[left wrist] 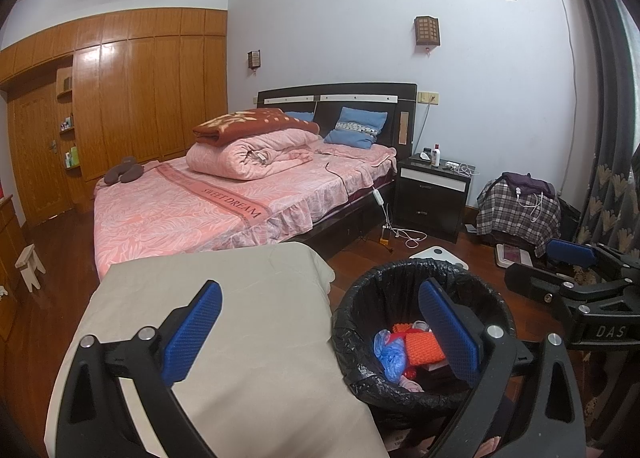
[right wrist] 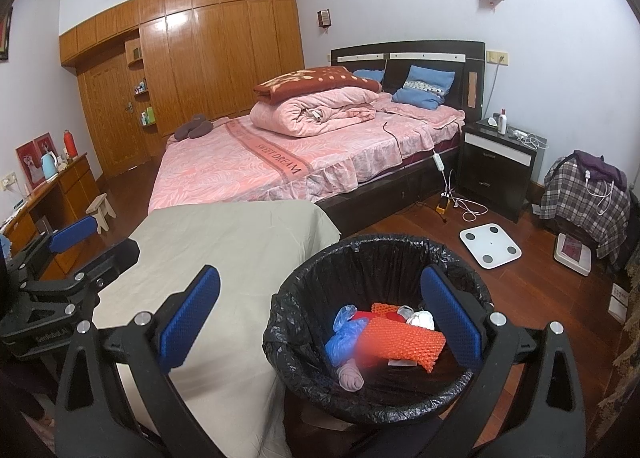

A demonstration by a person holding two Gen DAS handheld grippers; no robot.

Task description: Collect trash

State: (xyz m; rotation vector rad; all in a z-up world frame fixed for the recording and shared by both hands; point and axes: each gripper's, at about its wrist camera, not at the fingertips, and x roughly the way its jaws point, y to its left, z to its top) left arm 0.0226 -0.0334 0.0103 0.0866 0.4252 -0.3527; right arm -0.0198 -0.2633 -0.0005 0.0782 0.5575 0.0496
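From the left wrist camera, the left gripper (left wrist: 320, 332) was spread wide and empty above a beige-covered table (left wrist: 224, 338) and a black-lined trash bin (left wrist: 424, 270) beside it on the wood floor. The bin held an orange mesh piece (left wrist: 425, 346) and blue plastic (left wrist: 390, 356).

From the right wrist camera, the right gripper (right wrist: 320, 318) was likewise spread, holding nothing, over the same bin, with a pink bed (right wrist: 280, 166) beyond.

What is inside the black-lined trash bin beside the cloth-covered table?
The black-lined trash bin holds orange foam netting, a crumpled blue plastic bag, white tissue and a rolled pinkish sock. Anything beneath them is covered.
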